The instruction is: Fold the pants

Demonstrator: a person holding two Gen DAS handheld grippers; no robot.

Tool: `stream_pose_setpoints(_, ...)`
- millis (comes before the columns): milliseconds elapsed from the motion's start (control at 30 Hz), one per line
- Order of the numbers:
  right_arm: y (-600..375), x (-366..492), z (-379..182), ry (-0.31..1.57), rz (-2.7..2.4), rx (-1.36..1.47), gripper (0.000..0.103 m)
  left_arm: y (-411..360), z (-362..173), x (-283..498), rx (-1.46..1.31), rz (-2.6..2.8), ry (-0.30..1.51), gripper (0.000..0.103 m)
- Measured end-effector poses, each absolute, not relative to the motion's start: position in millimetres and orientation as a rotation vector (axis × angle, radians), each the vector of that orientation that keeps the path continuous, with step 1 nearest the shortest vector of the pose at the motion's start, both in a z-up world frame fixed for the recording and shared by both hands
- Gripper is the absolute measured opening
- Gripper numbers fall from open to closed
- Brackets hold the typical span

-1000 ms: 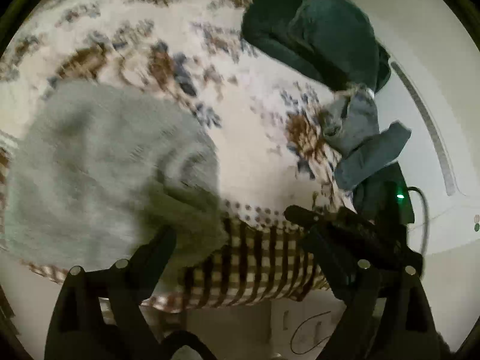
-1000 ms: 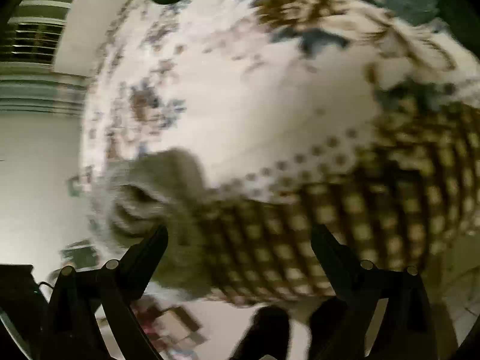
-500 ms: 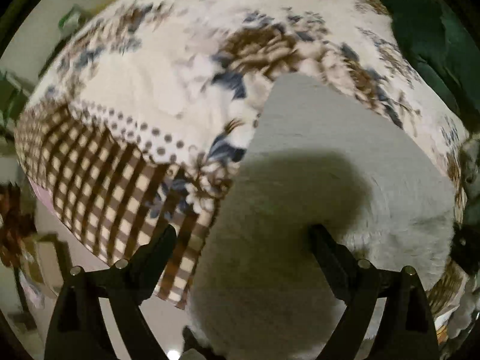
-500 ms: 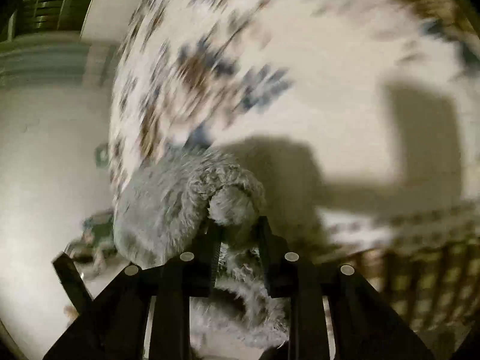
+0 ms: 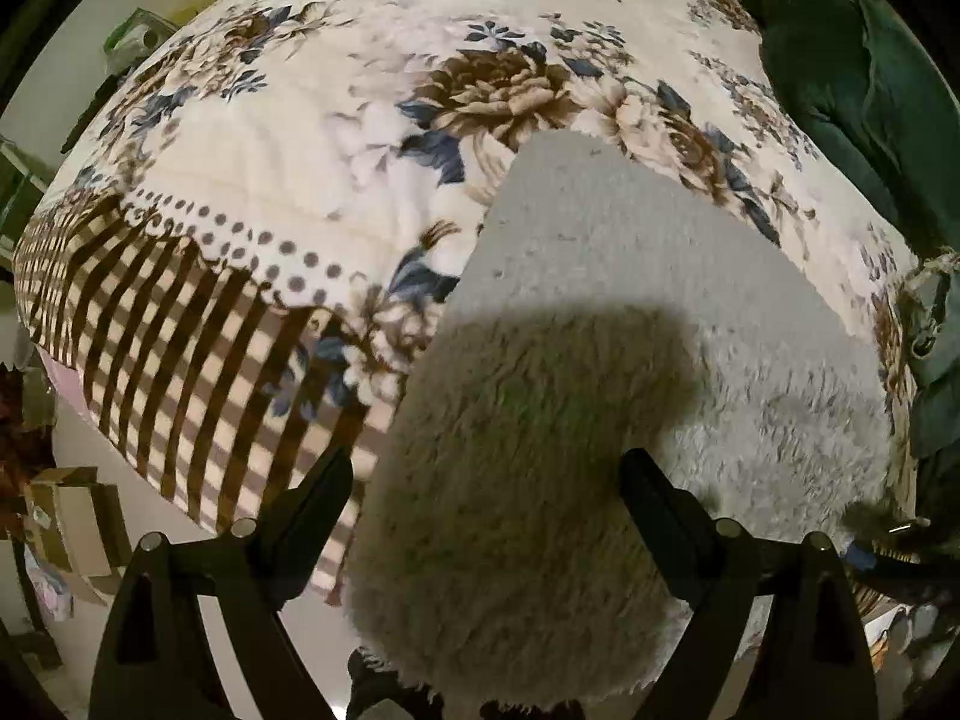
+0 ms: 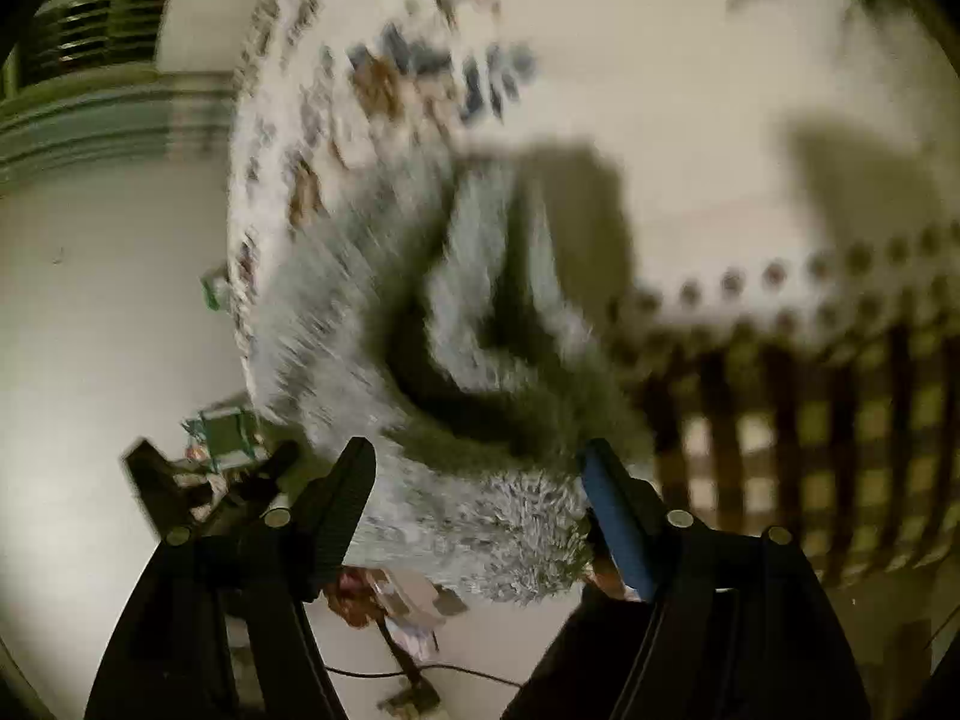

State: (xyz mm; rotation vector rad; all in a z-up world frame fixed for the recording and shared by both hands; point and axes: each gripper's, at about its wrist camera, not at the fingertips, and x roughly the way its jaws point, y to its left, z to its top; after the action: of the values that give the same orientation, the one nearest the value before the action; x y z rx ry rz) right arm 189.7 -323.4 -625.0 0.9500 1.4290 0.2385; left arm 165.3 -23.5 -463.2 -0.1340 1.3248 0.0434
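The right gripper (image 6: 477,468), clamped on a bunched fold of the grey fleece pants (image 6: 480,330) half a second ago, now stands with its jaws wide apart, the fabric lying loose between them at the bed's (image 6: 690,120) edge. The left gripper (image 5: 486,480), a second ago at the checked border, now hovers open over the pants (image 5: 600,360), spread flatter.

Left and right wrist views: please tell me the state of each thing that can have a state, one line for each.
Left gripper: open, fingers on either side of the fabric.
Right gripper: open, not clamping.
Grey fleece pants: lying on the bed, near end bunched and overhanging the edge.
Floral blanket: spread over the bed.
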Motion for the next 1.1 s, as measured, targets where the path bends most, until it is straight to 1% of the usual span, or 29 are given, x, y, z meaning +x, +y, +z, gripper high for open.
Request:
stream_pose_setpoints(33, -318.4, 184.1, -623.4, 1.433, 0.218, 0.942, 0.017, -23.6, -461.8, 162.7, -0.131, 0.047, 1.327, 0.09)
stream_pose_setpoints(200, -317.1, 147.5, -588.7, 1.38, 0.224, 0.966, 0.017, -19.1, -461.6, 157.1, -0.144, 0.029, 1.338, 0.09)
stream_pose_setpoints(267, -324.4, 131.5, -584.5, 1.384, 0.201, 0.964, 0.017, -18.2, -462.0, 155.9, -0.137, 0.024, 1.34, 0.09)
stream_pose_setpoints(333, -328.2, 125.6, -590.4, 1.43, 0.189, 0.915, 0.017, -16.6, -463.5, 154.9, -0.141, 0.01, 1.347, 0.09)
stream_pose_setpoints(400, -330.7, 126.3, -604.9, 1.515, 0.179, 0.821, 0.021, -15.8, -464.7, 154.0, -0.142, 0.006, 1.355, 0.09)
stream_pose_setpoints(433, -330.7, 130.3, -612.4, 1.551, 0.19, 0.827, 0.023, -15.7, -464.8, 153.8, -0.143, 0.0, 1.36, 0.09)
stream_pose_setpoints(467, -332.4, 135.6, -615.1, 1.573, 0.194, 0.847, 0.033, -15.5, -463.6, 153.7, -0.143, -0.004, 1.362, 0.09)
stream_pose_setpoints(500, -335.1, 141.6, -611.0, 1.568, 0.214, 0.864, 0.037, -15.1, -461.8, 153.7, -0.142, -0.005, 1.359, 0.09)
stream_pose_setpoints(533, -340.7, 149.8, -603.1, 1.52, 0.225, 0.887, 0.042, -14.4, -459.6, 153.4, -0.142, -0.01, 1.355, 0.09)
stream_pose_setpoints(567, -348.1, 154.5, -594.9, 1.462, 0.227, 0.919, 0.052, -14.0, -456.7, 153.5, -0.141, -0.018, 1.35, 0.09)
stream_pose_setpoints(600, -356.9, 159.0, -588.9, 1.403, 0.219, 0.963, 0.059, -13.5, -455.3, 153.8, -0.14, -0.022, 1.347, 0.09)
stream_pose_setpoints(633, -364.2, 163.4, -587.3, 1.361, 0.201, 1.0, 0.071, -12.8, -454.8, 154.5, -0.139, -0.027, 1.345, 0.09)
stream_pose_setpoints(667, -376.2, 169.4, -587.5, 1.294, 0.166, 1.063, 0.079, -12.4, -455.3, 155.4, -0.137, -0.032, 1.347, 0.09)
stream_pose_setpoints(733, -387.5, 182.2, -597.0, 1.247, 0.129, 1.132, 0.081, -11.4, -459.0, 157.8, -0.131, -0.027, 1.356, 0.09)
stream_pose_setpoints(833, -390.4, 212.1, -627.1, 1.298, 0.097, 1.177, 0.081, -10.0, -464.0, 160.4, -0.147, -0.029, 1.369, 0.09)
stream_pose_setpoints(867, -388.0, 222.8, -632.8, 1.308, 0.105, 1.178, 0.08, -10.4, -464.9, 161.1, -0.146, -0.027, 1.37, 0.09)
stream_pose_setpoints(900, -382.9, 232.1, -636.6, 1.314, 0.13, 1.157, 0.077, -10.4, -465.3, 161.5, -0.149, -0.03, 1.369, 0.09)
stream_pose_setpoints(933, -376.9, 237.0, -634.7, 1.291, 0.157, 1.138, 0.047, -10.5, -466.3, 161.8, -0.153, -0.031, 1.37, 0.09)
stream_pose_setpoints(967, -372.0, 235.8, -634.3, 1.296, 0.163, 1.096, 0.027, -10.4, -467.9, 162.0, -0.153, -0.031, 1.372, 0.09)
stream_pose_setpoints(1000, -369.8, 237.4, -625.7, 1.278, 0.14, 1.029, 0.026, -10.1, -469.8, 162.2, -0.154, -0.033, 1.375, 0.09)
stream_pose_setpoints(1033, -370.2, 236.5, -620.0, 1.253, 0.122, 0.979, 0.021, -9.3, -473.8, 162.3, -0.157, -0.036, 1.382, 0.09)
stream_pose_setpoints(1100, -378.3, 234.1, -623.5, 1.249, 0.049, 0.934, 0.019, -7.1, -485.2, 162.6, -0.174, -0.059, 1.404, 0.091)
